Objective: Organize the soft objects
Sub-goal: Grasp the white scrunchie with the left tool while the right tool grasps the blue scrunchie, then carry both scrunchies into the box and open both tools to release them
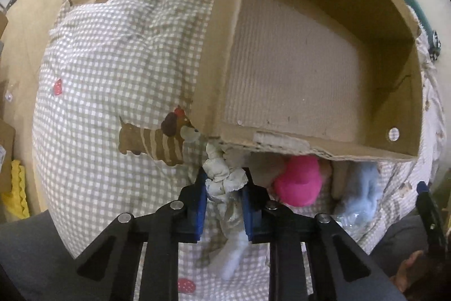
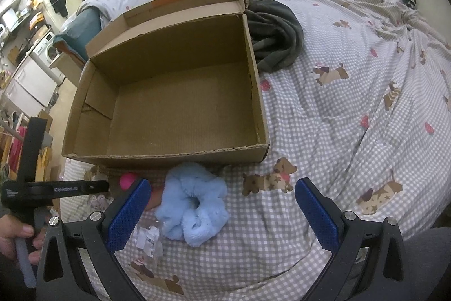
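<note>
A: What carries everything here?

B: One bed, covered by a grey-and-white checked duvet (image 2: 324, 109) printed with dachshunds and strawberries. On it sits one open cardboard box (image 2: 169, 157), its floor bare, its front wall facing the bed's near edge.

A: Anything behind the box?

B: One dark grey garment (image 2: 277, 38) lies crumpled just beside the box's far right corner.

A: And the soft things?

B: Three show, all outside the box, on the duvet along its front wall. One light blue fluffy scrunchie (image 2: 194, 205) lies toward the bed's near edge. One hot pink plush piece (image 1: 300, 181) lies against the front wall. One pale grey-white knotted cloth piece (image 1: 224, 182) lies below the box's front left corner.

A: How do the grippers stand?

B: The left gripper (image 1: 224, 196) has its blue pads drawn narrow, pinching the knotted cloth piece between them. The right gripper (image 2: 222, 205) stands wide, empty, with the scrunchie lying between its fingers but untouched.

A: Any writing?

B: White lettering runs along the left gripper's black body in the right wrist view; I can't read it surely. One small clear wrapper (image 2: 149, 240) with a printed tag lies beside the scrunchie; its print is too small to read.
</note>
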`<state>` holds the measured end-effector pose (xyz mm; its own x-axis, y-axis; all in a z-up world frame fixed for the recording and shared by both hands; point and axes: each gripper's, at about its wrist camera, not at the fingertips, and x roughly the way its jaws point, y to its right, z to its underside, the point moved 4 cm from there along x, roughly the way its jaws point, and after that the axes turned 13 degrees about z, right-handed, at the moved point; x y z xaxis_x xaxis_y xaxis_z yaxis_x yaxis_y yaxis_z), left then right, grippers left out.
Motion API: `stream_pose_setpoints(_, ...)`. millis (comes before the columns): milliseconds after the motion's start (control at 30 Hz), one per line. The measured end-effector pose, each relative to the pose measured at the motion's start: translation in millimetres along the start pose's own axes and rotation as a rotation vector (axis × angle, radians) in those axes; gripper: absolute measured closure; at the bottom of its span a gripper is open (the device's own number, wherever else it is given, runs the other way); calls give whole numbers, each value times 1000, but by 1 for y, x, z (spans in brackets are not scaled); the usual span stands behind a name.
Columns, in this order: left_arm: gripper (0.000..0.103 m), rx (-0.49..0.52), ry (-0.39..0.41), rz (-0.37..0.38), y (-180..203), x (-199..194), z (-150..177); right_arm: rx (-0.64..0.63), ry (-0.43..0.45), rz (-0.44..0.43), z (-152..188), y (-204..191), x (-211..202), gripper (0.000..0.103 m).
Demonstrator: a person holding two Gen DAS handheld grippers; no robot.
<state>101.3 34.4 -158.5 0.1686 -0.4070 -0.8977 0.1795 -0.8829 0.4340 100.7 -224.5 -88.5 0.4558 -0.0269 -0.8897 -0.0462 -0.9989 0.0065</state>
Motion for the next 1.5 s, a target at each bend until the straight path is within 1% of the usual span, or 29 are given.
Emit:
stream_pose_setpoints(133,86,19,40,-8,6,-30,5,-2,6,-1,-1,0,-1,0)
stream_pose_setpoints(200,86,41,67,-24,11,-43,11,13,5,-14,-1,3,-1,0)
stream_pose_setpoints(267,86,61,88,-33,7,-50,16,39,-11,-35,-2,8,0,0)
stream_pose_setpoints(333,86,83,121,-46,16,-65,28,64,-42,-53,-1,11,4,0)
stream_pose_setpoints(367,86,87,130,-52,21,-62,31,75,-63,-66,-1,13,7,0)
stream_pose_setpoints(433,86,83,144,-54,18,-66,33,87,-109,-93,1,12,15,0)
stream_pose_setpoints(467,86,80,147,-57,14,-62,33,89,-138,-106,2,11,21,0)
stream_pose_setpoints(533,86,73,141,-61,6,-62,31,84,-185,-116,6,8,31,0)
stream_pose_setpoints(600,86,71,136,-64,4,-56,30,66,-229,-109,10,1,42,0)
stream_pose_setpoints(733,86,81,134,-73,3,-50,27,16,-263,-93,15,-18,58,0)
stream_pose_setpoints(867,86,95,138,-90,6,-45,26,-68,-262,-54,24,-41,66,0)
stream_pose_setpoints(967,86,100,146,-100,5,-46,25,-113,-246,-11,30,-50,70,1)
stream_pose_setpoints(1000,86,100,151,-102,5,-47,25,-133,-243,8,32,-52,72,16)
stream_pose_setpoints(1033,86,100,153,-102,5,-47,25,-150,-250,7,34,-54,73,34)
stream_pose_setpoints(1067,86,100,155,-102,5,-48,25,-157,-256,-1,35,-56,74,43)
stream_pose_setpoints(1100,86,99,156,-103,5,-48,25,-154,-256,-13,36,-55,74,57)
stream_pose_setpoints(1133,86,99,156,-103,6,-48,26,-144,-253,-27,35,-54,71,63)
stream_pose_setpoints(1233,86,97,162,-102,6,-50,27,-94,-238,-79,32,-43,59,73)
stream_pose_setpoints(1433,86,100,191,-95,8,-62,31,37,-241,-203,32,-8,26,75)
stream_pose_setpoints(1500,86,97,206,-90,8,-68,34,80,-240,-264,33,3,11,75)
